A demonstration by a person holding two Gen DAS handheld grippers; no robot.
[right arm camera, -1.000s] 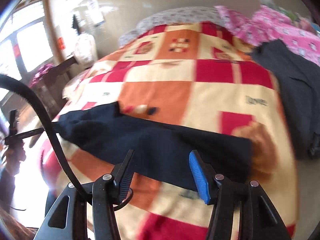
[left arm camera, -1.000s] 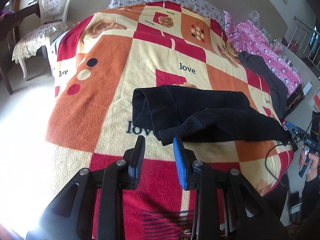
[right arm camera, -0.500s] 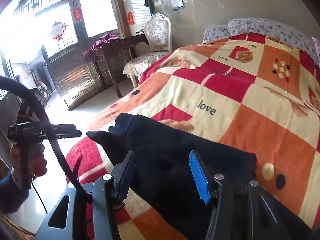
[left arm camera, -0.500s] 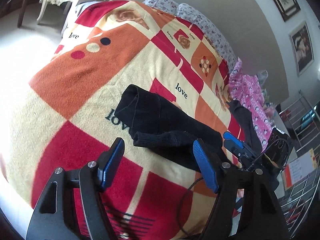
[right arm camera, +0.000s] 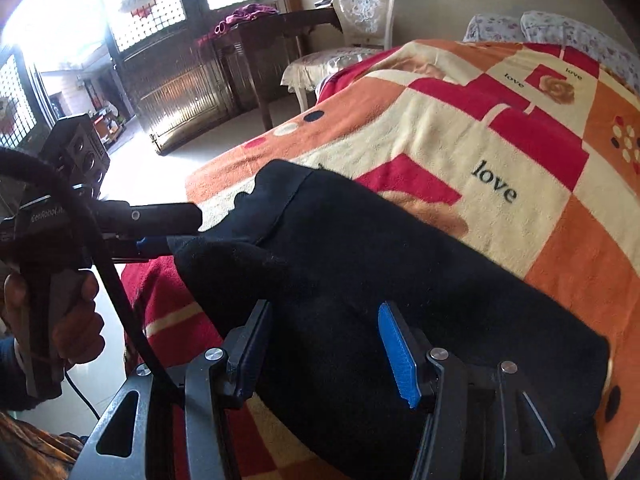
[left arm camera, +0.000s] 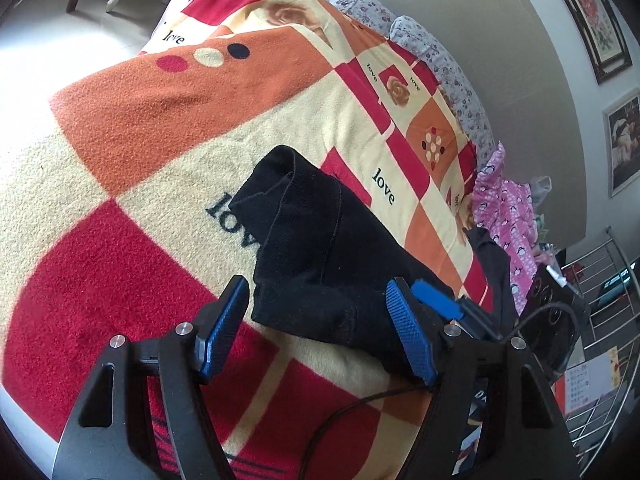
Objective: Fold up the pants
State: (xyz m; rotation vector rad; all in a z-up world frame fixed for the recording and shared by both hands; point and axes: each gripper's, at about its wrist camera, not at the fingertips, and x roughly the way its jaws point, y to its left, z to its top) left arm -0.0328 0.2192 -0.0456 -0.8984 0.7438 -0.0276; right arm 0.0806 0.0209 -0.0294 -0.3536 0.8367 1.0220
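black pants folded, bunched on blanket; left gripper, right gripper both spread, grasping nothing.

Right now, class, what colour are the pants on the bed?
Black pants, seen best in the left wrist view.

A fleece blanket in red, orange and cream squares, printed with "love" and roses, covers the bed. Floral pillows lie at its head, pink penguin-print bedding beside it. A white ornate chair stands near a dark wooden table. Framed pictures hang on the wall.
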